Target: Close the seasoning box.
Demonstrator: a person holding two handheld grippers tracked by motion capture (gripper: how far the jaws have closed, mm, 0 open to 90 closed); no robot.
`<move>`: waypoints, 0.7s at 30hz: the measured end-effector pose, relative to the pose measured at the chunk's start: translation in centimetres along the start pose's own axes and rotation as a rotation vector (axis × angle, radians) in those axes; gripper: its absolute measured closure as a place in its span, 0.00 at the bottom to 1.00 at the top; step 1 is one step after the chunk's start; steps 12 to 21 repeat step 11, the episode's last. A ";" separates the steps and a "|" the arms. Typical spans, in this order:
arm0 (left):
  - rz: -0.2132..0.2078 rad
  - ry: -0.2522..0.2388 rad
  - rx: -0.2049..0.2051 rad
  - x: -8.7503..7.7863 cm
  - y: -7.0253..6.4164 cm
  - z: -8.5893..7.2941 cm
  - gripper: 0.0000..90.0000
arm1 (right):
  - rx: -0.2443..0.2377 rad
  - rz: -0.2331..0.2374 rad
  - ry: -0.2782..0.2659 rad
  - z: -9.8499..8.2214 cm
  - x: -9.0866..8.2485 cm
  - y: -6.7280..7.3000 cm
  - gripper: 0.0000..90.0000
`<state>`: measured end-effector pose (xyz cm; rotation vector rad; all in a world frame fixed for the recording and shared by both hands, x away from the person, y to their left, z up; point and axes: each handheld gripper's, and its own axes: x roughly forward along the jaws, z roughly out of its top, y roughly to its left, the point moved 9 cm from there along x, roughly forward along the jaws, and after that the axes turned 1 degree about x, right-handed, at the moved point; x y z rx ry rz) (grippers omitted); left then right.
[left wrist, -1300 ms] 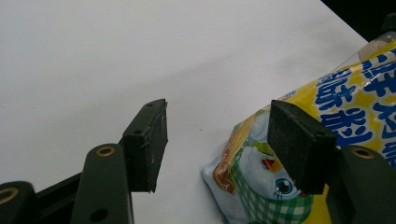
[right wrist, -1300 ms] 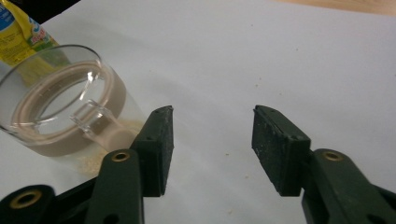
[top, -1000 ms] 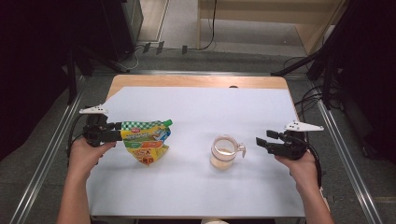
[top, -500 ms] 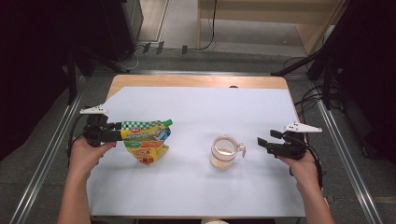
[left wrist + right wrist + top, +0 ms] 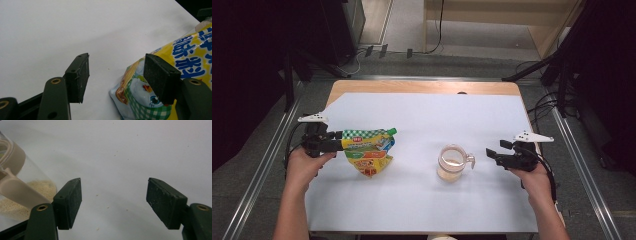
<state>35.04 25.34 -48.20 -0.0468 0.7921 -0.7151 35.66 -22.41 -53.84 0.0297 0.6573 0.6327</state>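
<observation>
Between the earlier frames and this one, your right gripper (image 5: 492, 152) drew a little back from the jar (image 5: 453, 162) toward the right edge of the table (image 5: 422, 87), and its jaws had just been opening; the left hand (image 5: 303, 165) and the pouch (image 5: 368, 148) had kept their places. In the right gripper view those jaws stood wide with nothing but bare white surface between them, and the jar, clear with a beige handle (image 5: 18, 192) and pale powder at its bottom, sat off past the left jaw. So the jar lay straight across from your right gripper, toward the table's middle, just beside the tips but apart from them, its handle turned toward that gripper. Your left gripper (image 5: 336, 141) sat at the pouch's near-left end, jaws fairly wide; in the left gripper view the pouch's sealed corner (image 5: 140, 100) lay against the right pad while the left pad stood clear, so I judged it not clamped. The pouch's long axis ran from that gripper toward the table's middle, its green cap (image 5: 391, 131) pointing at the jar's side. Your right hand was the nearer one to the jar, your left to the pouch.
</observation>
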 end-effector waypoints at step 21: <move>0.012 -0.008 -0.022 0.1 0.3 0.0 0.40 | -0.010 -0.009 0.012 -0.2 0.3 -0.1 0.31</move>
